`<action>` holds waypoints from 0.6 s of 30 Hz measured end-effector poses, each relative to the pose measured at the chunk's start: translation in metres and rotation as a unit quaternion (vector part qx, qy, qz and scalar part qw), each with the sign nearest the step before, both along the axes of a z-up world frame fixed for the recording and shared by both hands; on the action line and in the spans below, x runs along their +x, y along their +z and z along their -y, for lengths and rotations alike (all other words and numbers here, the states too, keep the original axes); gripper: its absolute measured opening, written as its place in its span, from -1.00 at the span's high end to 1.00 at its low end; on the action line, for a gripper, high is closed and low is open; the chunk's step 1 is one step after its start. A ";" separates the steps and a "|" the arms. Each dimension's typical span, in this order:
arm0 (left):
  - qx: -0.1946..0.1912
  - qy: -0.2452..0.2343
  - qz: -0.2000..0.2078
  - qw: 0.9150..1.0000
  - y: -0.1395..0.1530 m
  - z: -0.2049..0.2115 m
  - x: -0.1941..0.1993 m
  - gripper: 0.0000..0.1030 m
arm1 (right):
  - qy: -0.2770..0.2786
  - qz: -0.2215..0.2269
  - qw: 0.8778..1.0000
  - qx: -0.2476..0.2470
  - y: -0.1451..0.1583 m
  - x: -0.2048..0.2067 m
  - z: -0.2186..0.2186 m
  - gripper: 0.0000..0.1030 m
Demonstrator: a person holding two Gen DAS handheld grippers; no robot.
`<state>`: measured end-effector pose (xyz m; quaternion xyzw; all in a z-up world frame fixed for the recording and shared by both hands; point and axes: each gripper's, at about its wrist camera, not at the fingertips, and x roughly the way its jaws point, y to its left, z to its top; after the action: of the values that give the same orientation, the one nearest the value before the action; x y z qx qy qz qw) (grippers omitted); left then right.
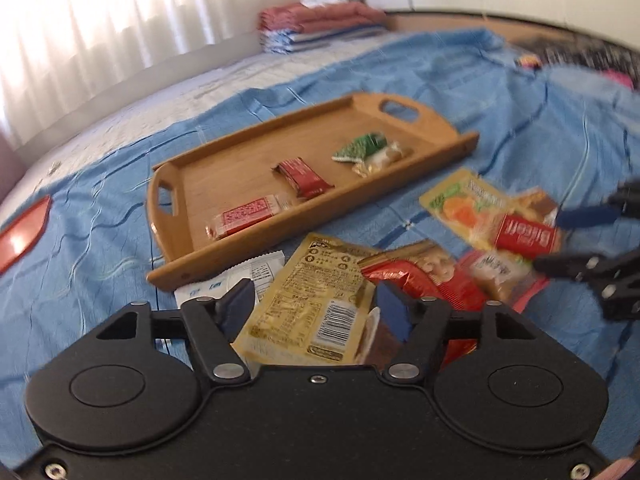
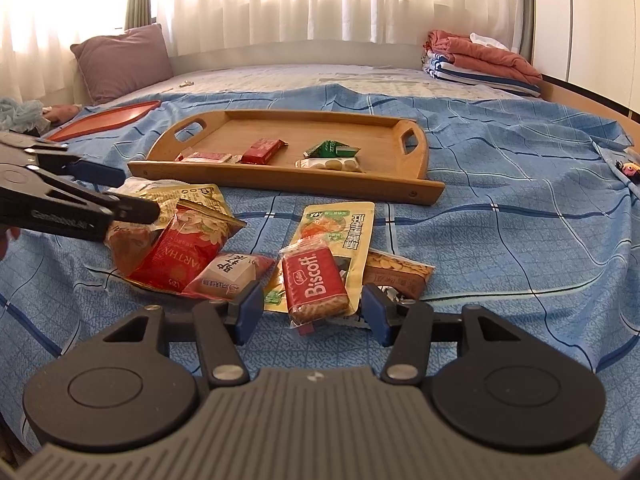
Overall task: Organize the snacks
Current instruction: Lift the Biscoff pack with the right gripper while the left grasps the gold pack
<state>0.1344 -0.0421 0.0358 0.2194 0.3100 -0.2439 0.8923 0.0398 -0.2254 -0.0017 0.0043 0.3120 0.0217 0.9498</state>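
The right tongs (image 2: 311, 312) are hovering spread around the red Biscoff biscuit packet (image 2: 314, 282) and the left tongs (image 1: 316, 312) are gaping over the yellow foil pouch (image 1: 308, 312) — beyond this unsorted heap the bamboo handled tray (image 2: 416, 194) is holding four small snacks, leaving open room along its far rim.

Wooden tray (image 2: 416, 190) on bed sheet (image 2: 520, 240), four snacks in it, loose snack pile (image 2: 248, 256) before it.

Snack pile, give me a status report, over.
Both grippers open, left gripper and right gripper, nothing held. Biscoff pack lies between the right jaws, untouched. Four snacks already in wooden tray. Nothing blocking.
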 end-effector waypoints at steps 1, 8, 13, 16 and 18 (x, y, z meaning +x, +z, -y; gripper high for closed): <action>0.018 -0.013 -0.001 1.000 -0.003 0.004 0.003 -0.40 | 0.002 -0.001 1.000 -0.003 0.000 0.000 0.000 -0.32; 0.064 -0.038 -0.014 0.997 -0.021 0.021 0.017 -0.59 | 0.013 -0.003 1.000 -0.020 0.001 0.004 -0.004 -0.39; 0.058 -0.030 -0.006 0.998 -0.023 0.022 0.022 -0.36 | 0.009 0.002 1.000 -0.014 0.000 0.010 -0.003 -0.41; 0.066 -0.030 0.006 0.997 -0.023 0.023 0.018 -0.24 | 0.011 0.004 1.000 -0.015 -0.001 0.013 -0.004 -0.41; 0.063 -0.033 0.011 0.997 -0.023 0.021 0.015 -0.21 | 0.014 0.003 1.000 -0.015 -0.002 0.015 -0.006 -0.27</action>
<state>0.1490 -0.0632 0.0132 0.2882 0.3078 -0.2510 0.8713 0.0546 -0.2197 -0.0036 -0.0144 0.3096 0.0299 0.9503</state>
